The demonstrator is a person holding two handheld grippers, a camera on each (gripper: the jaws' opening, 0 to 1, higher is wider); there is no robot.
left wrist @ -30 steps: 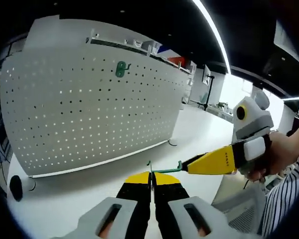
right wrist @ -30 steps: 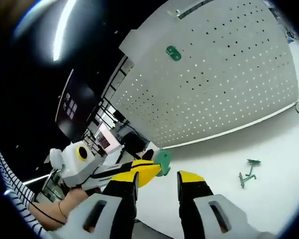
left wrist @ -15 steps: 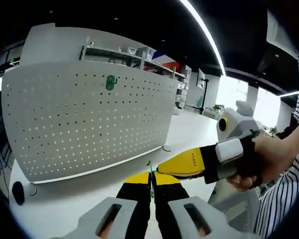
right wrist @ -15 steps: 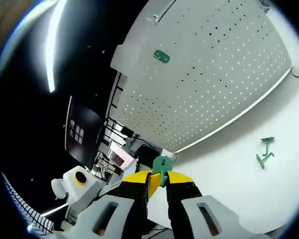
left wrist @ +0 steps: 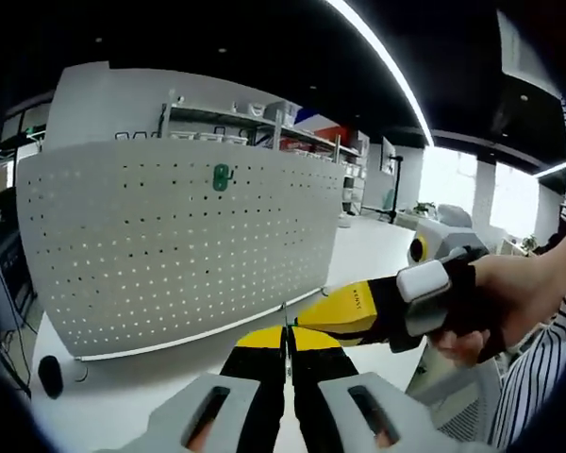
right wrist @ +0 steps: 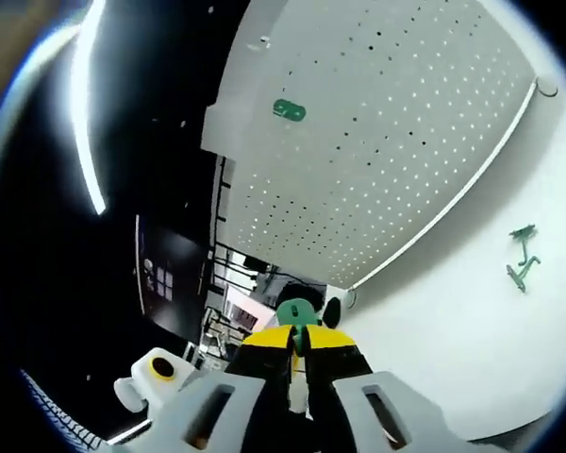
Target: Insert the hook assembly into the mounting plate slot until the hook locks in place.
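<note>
Green mounting plate (right wrist: 296, 311) between right gripper (right wrist: 296, 342) fingers

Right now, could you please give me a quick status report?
Right gripper shut on green hook. Left gripper shut. Pegboard ahead, one hook already mounted. Spare hook on table.

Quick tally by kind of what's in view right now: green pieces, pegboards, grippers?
Green pieces: 3, namely the held piece, one mounted on the pegboard, a hook on the table.
Pegboards: 1.
Grippers: 2, left gripper and right gripper.
Total: 6.
</note>
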